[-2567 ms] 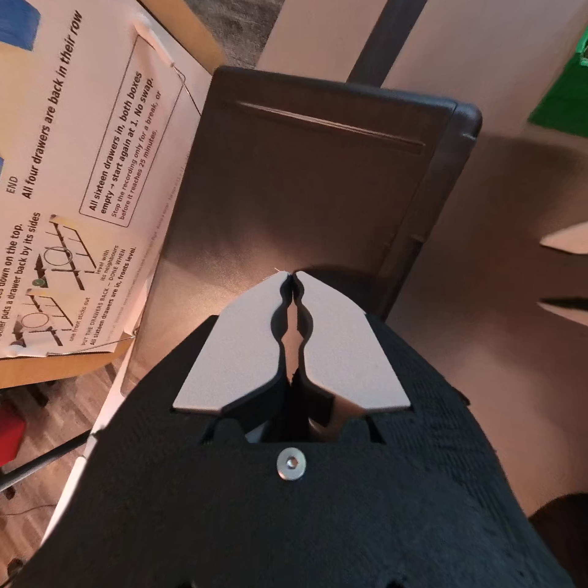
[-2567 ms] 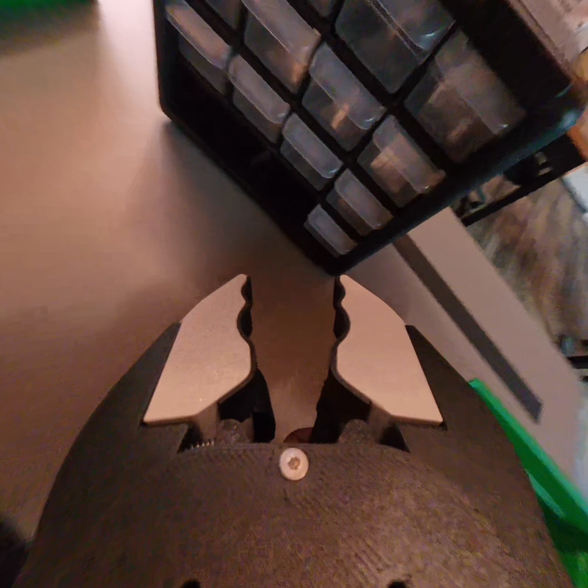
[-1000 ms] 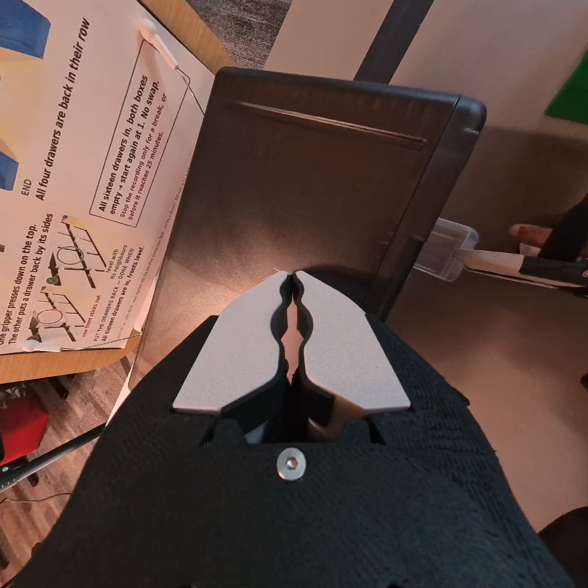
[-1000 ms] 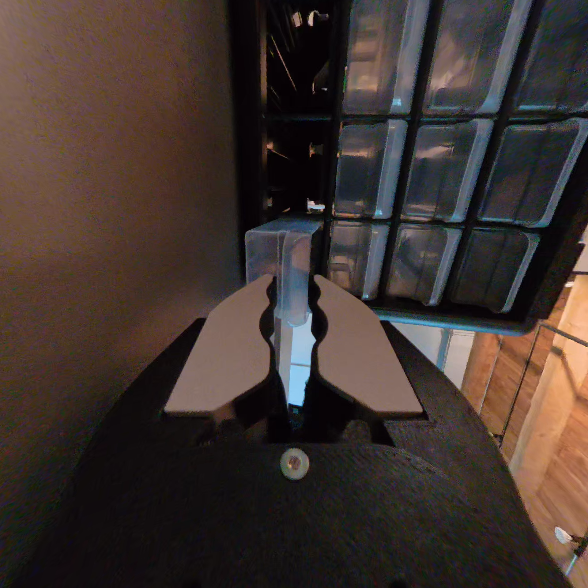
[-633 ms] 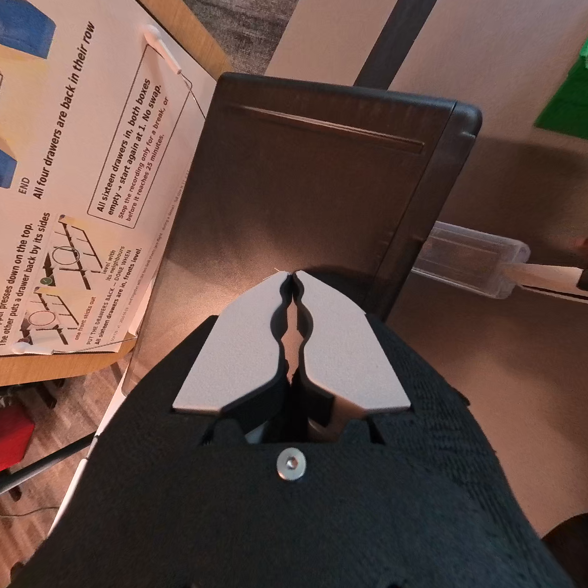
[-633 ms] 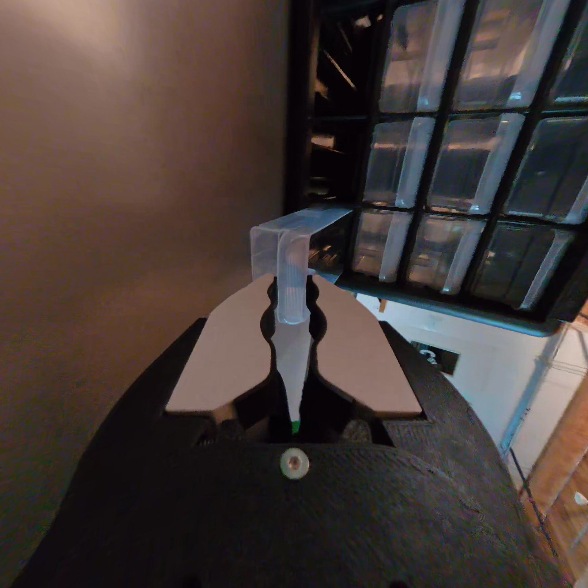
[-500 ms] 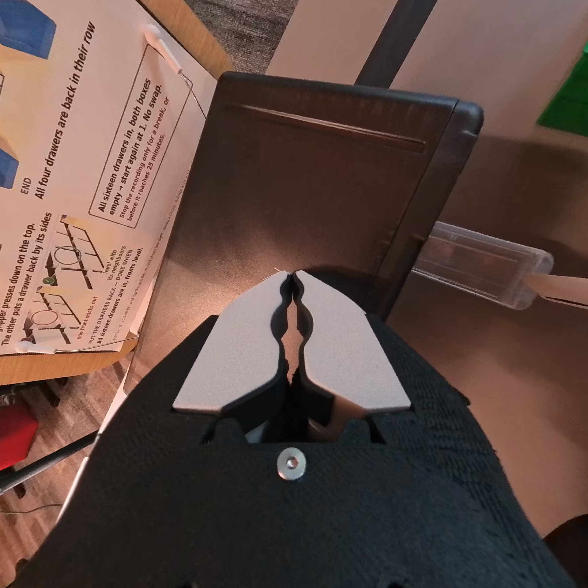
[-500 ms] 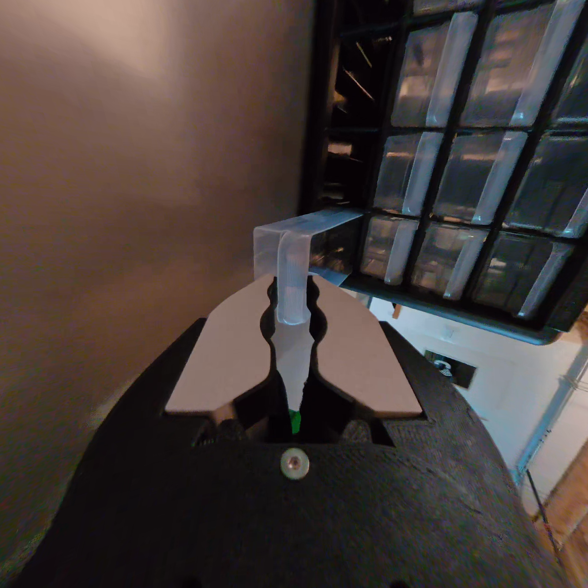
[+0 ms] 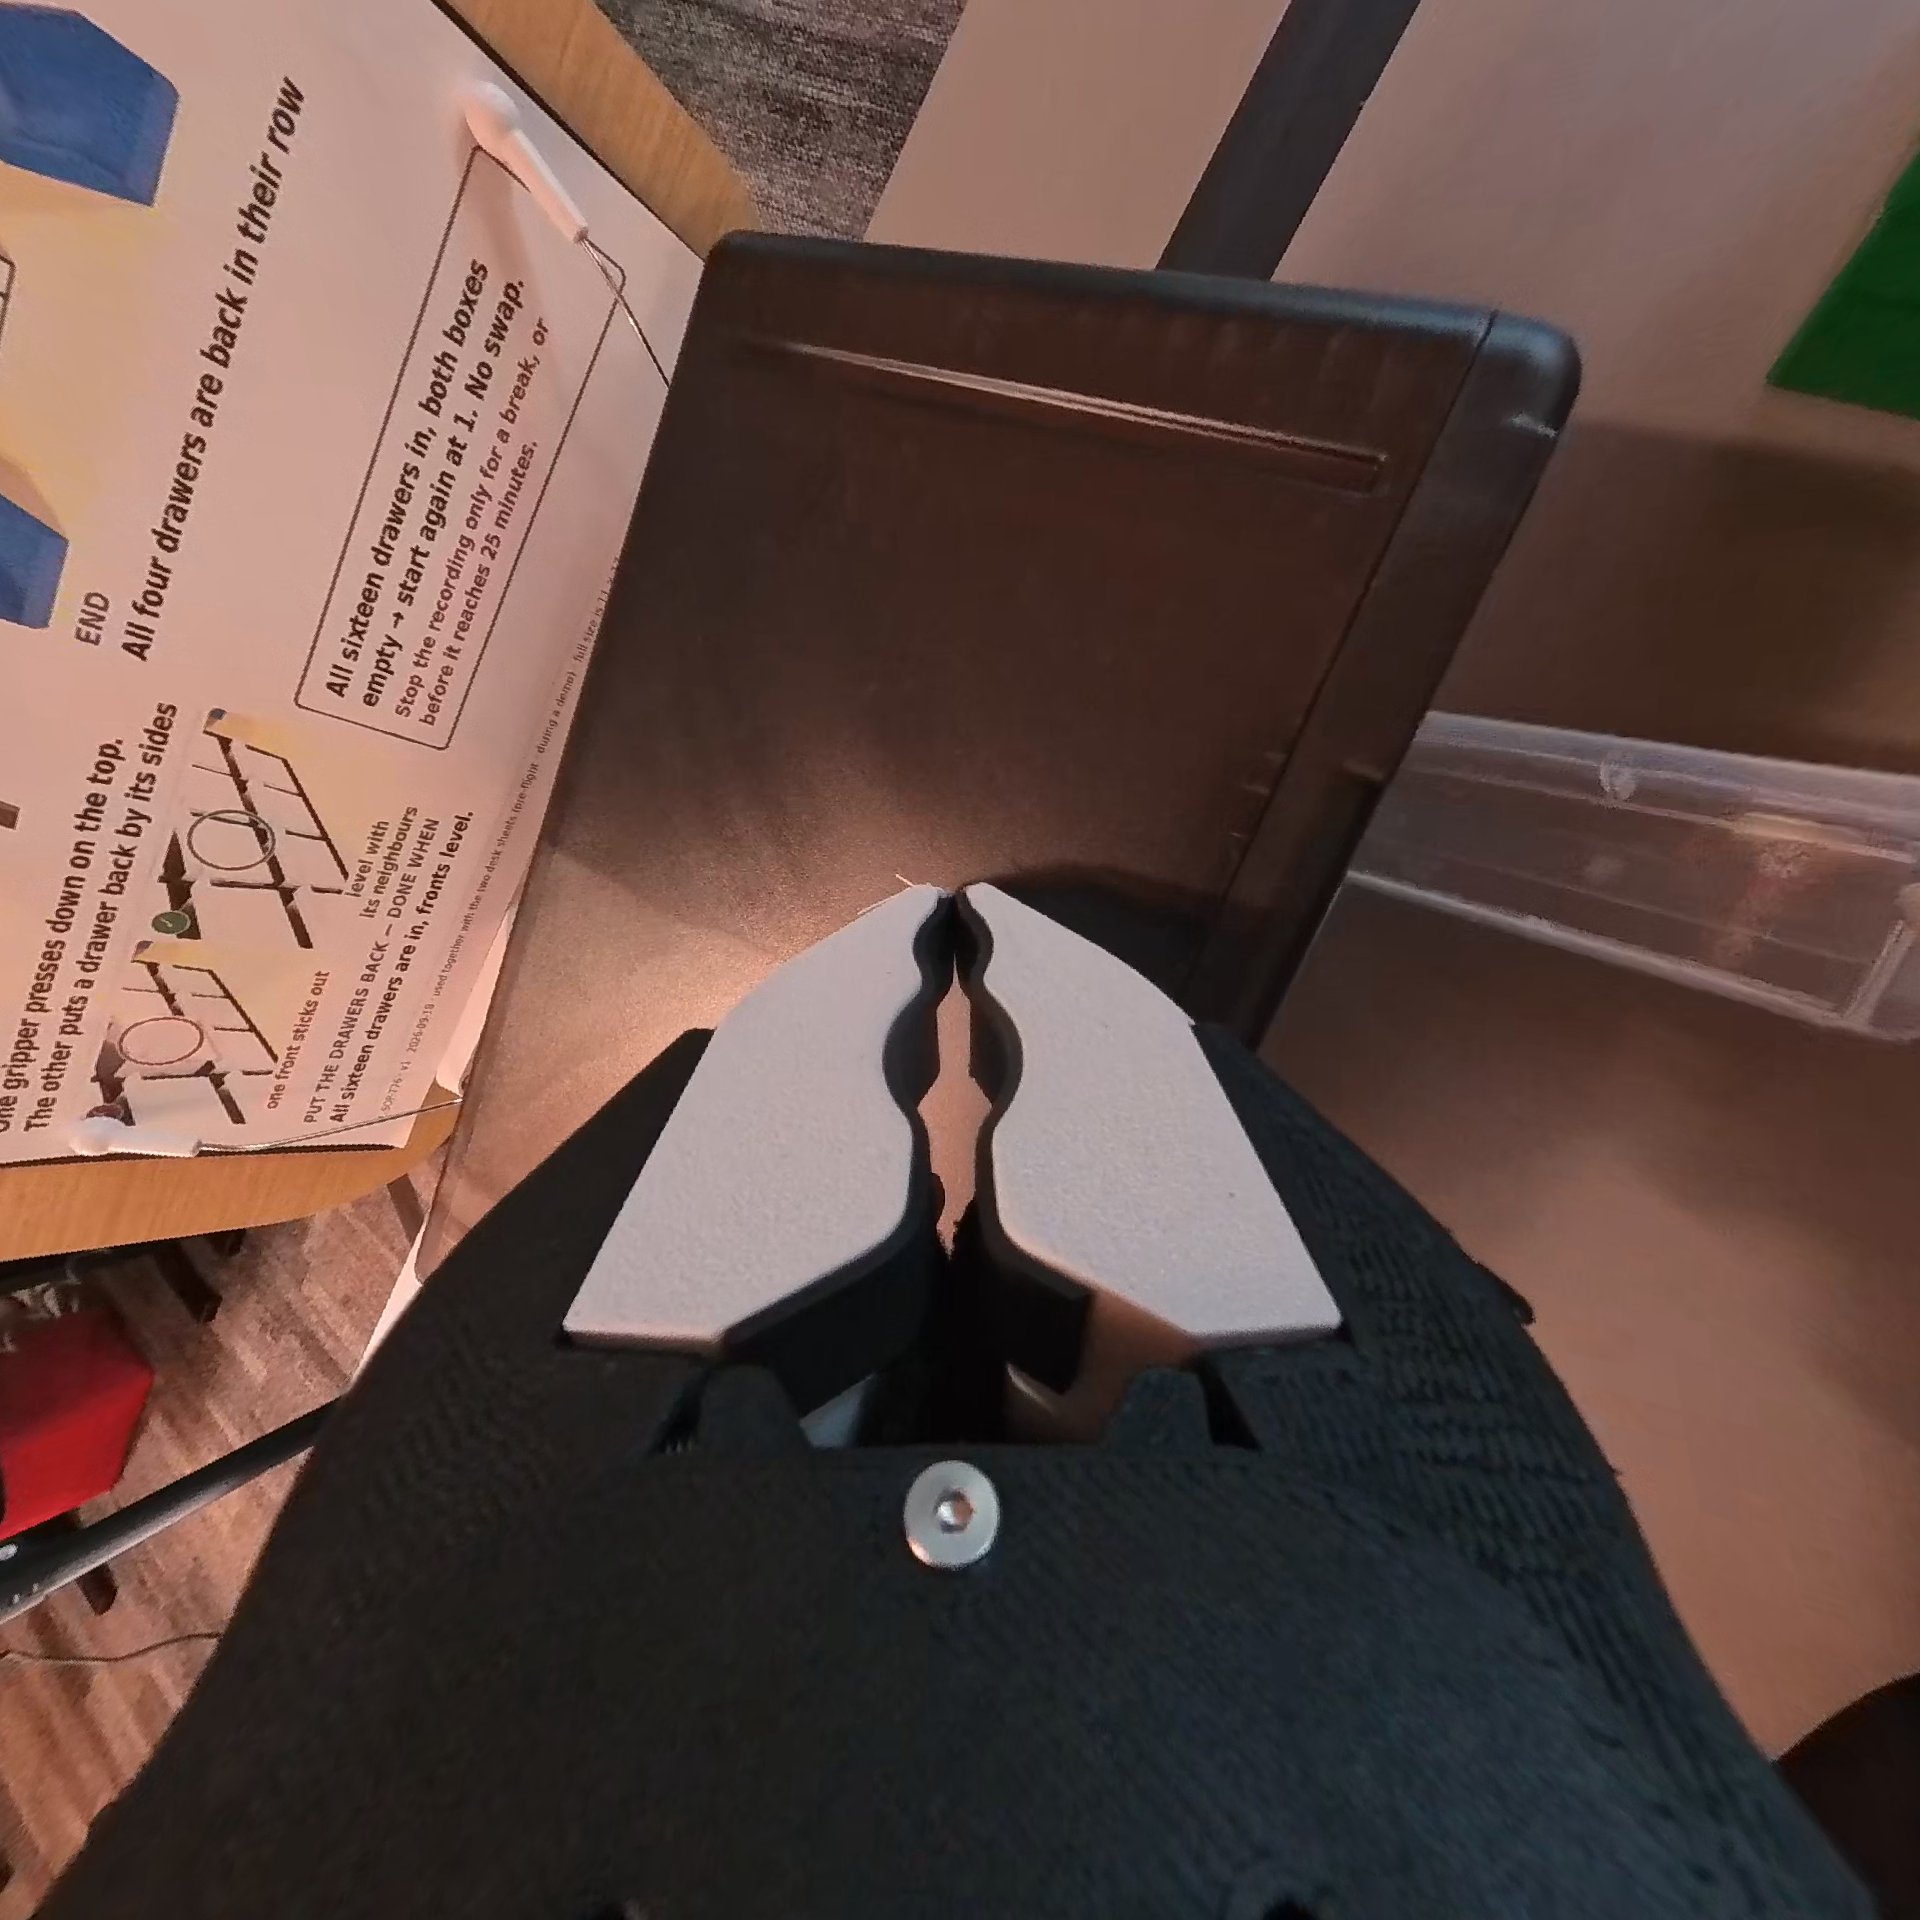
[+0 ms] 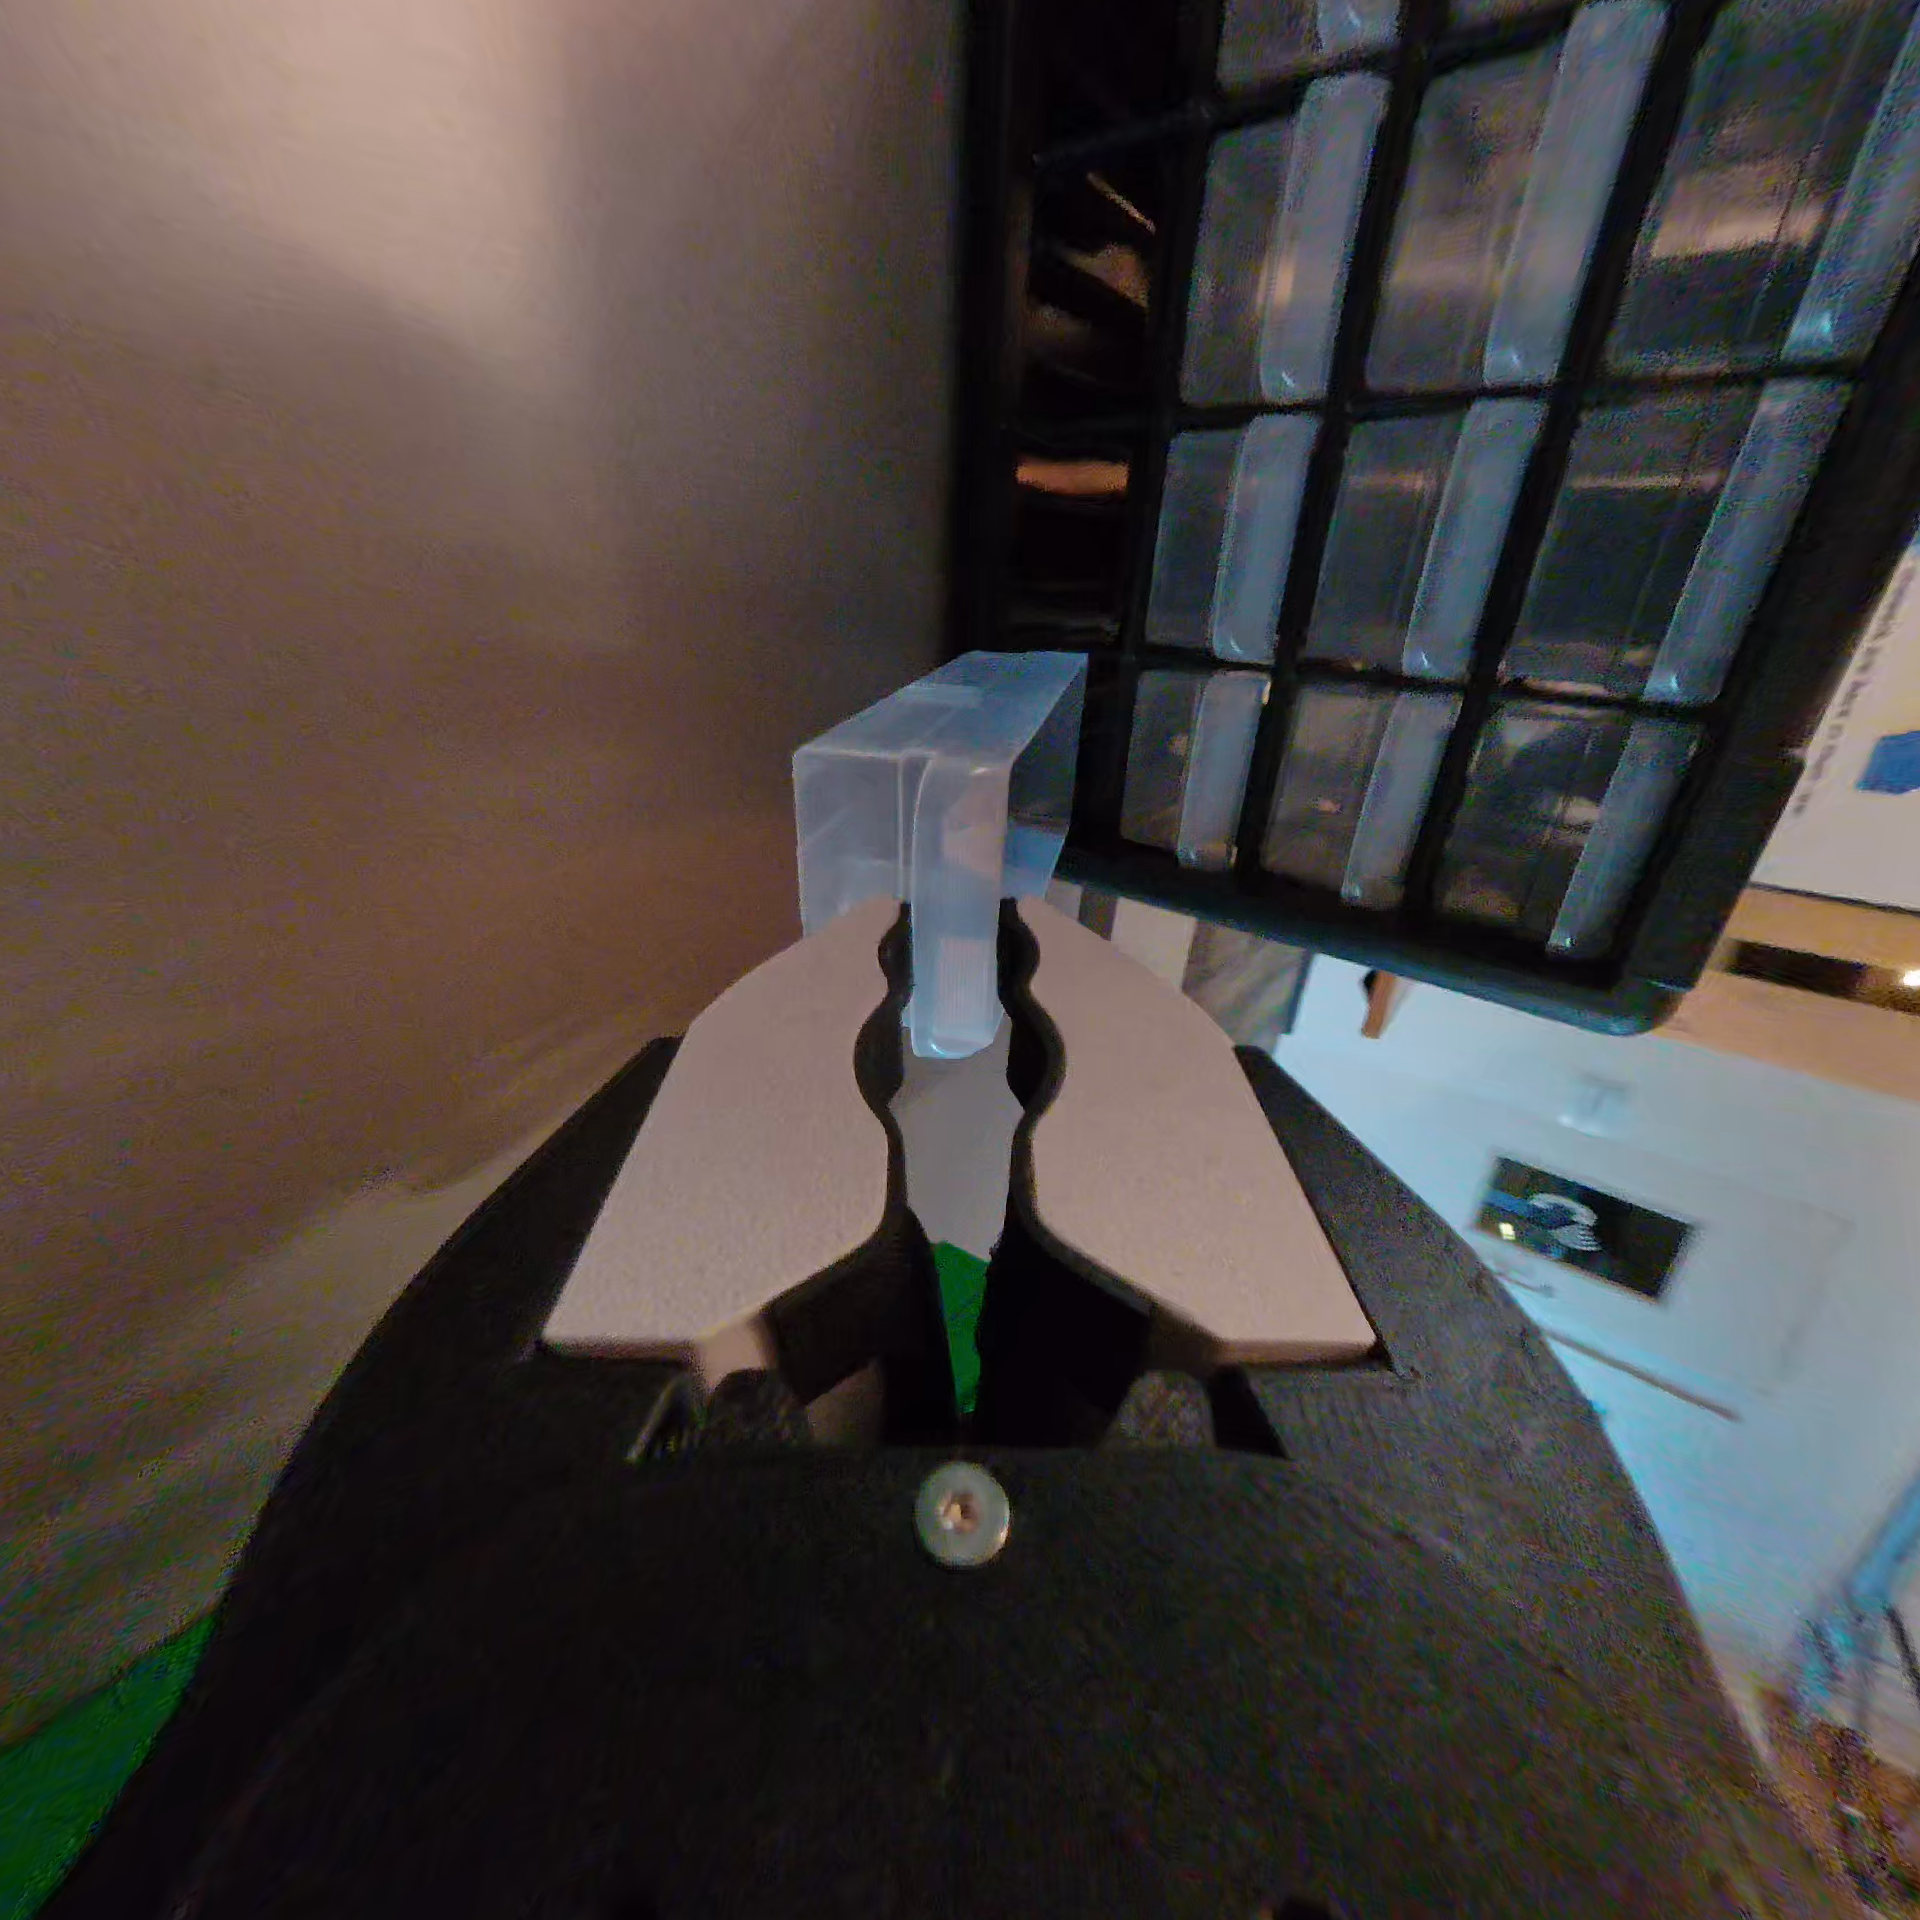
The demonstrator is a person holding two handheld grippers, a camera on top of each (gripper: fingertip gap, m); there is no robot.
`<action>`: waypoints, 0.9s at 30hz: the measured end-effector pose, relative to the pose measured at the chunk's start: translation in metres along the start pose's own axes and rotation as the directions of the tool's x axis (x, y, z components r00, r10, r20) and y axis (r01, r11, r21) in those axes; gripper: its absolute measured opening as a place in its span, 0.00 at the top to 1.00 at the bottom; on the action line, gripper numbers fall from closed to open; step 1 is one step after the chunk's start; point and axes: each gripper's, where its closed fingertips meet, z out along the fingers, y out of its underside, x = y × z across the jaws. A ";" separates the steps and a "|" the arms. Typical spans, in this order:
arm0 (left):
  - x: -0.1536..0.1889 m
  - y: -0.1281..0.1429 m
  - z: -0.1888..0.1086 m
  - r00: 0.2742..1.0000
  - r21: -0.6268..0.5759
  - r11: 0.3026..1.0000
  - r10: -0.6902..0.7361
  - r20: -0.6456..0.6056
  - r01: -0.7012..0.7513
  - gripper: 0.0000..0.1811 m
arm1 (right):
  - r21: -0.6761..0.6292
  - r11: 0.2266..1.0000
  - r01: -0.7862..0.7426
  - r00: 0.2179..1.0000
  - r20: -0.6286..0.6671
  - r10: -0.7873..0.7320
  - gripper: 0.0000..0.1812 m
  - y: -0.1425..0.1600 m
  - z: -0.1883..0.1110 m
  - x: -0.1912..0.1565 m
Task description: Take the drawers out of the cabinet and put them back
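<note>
The black drawer cabinet (image 9: 1018,582) stands on the table, and I see its top in the left wrist view. My left gripper (image 9: 954,914) is shut and empty, its tips pressed on that top near the front edge. In the right wrist view the cabinet front (image 10: 1455,520) shows a grid of clear drawers, with the leftmost column of slots dark. My right gripper (image 10: 951,925) is shut on the handle of a clear drawer (image 10: 914,790), drawn most of the way out of a slot in that column. The same drawer (image 9: 1662,862) sticks out long to the right in the left wrist view.
A printed instruction sheet (image 9: 260,623) lies clipped to a wooden board left of the cabinet. A green bin shows at the far right (image 9: 1860,312) and its green shows again at the lower left of the right wrist view (image 10: 62,1766). The tan table top (image 10: 416,623) spreads around the cabinet.
My right gripper closed on the clear drawer's handle and has been pulling it out; the drawer now sticks out much farther from the cabinet. My left gripper stays shut on the cabinet top.
</note>
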 end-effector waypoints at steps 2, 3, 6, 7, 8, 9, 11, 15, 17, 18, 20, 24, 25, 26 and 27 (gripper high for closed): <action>0.000 0.000 0.000 1.000 -0.002 1.000 -0.001 0.002 0.001 1.00 | 0.008 0.999 -0.043 0.997 0.061 0.043 0.92 0.003 -0.002 0.010; 0.000 0.000 0.000 1.000 -0.002 1.000 0.000 0.005 0.000 1.00 | 0.018 0.997 -0.072 0.994 0.079 0.071 0.92 0.002 -0.004 0.018; 0.000 0.000 0.000 1.000 -0.002 1.000 0.001 0.007 -0.001 1.00 | 0.030 0.990 -0.140 0.982 0.135 0.135 0.92 0.000 -0.016 0.033; 0.000 0.000 0.000 1.000 -0.003 1.000 0.001 0.003 -0.001 1.00 | 0.035 0.988 -0.153 0.977 0.157 0.146 0.92 -0.001 -0.023 0.033; 0.000 0.000 0.000 1.000 -0.003 1.000 0.001 0.000 -0.001 1.00 | 0.043 0.984 -0.173 0.968 0.191 0.162 0.92 -0.002 -0.032 0.030; 0.000 0.000 0.000 1.000 -0.002 1.000 0.001 -0.002 -0.001 1.00 | 0.052 0.978 -0.203 0.957 0.221 0.187 0.92 -0.002 -0.042 0.027; 0.000 0.000 0.000 1.000 0.008 1.000 -0.001 -0.002 0.001 1.00 | 0.078 0.957 -0.279 0.940 0.227 0.255 0.92 0.000 -0.066 0.026; 0.000 0.000 0.000 1.000 0.024 1.000 -0.009 -0.008 0.009 1.00 | 0.010 0.854 -0.521 0.850 0.106 0.517 0.92 0.039 -0.124 0.034; 0.000 0.000 0.000 1.000 0.026 1.000 -0.004 -0.007 0.005 1.00 | -0.079 0.770 -0.634 0.773 -0.024 0.634 0.93 0.073 -0.158 0.036; 0.000 0.000 0.000 1.000 0.028 1.000 -0.007 -0.010 0.007 1.00 | -0.138 0.730 -0.669 0.743 -0.102 0.662 0.93 0.092 -0.176 0.035; 0.000 0.000 0.000 1.000 0.031 0.999 -0.013 -0.012 0.013 1.00 | -0.273 0.629 -0.728 0.685 -0.247 0.685 0.93 0.129 -0.209 0.028; 0.000 0.000 0.000 1.000 0.025 1.000 -0.010 0.003 0.010 1.00 | -0.477 0.414 -0.776 0.596 -0.336 0.730 0.93 0.162 -0.239 -0.006; 0.000 0.000 0.000 1.000 0.023 1.000 -0.008 0.009 0.008 1.00 | -0.509 0.387 -0.769 0.588 -0.325 0.741 0.93 0.164 -0.237 -0.016; 0.000 0.000 0.000 1.000 0.021 1.000 -0.007 0.014 0.007 1.00 | -0.542 0.365 -0.757 0.585 -0.315 0.747 0.93 0.165 -0.234 -0.025; 0.000 0.000 0.000 1.000 0.019 1.000 -0.005 0.019 0.005 1.00 | -0.573 0.338 -0.746 0.587 -0.327 0.741 0.94 0.168 -0.232 -0.032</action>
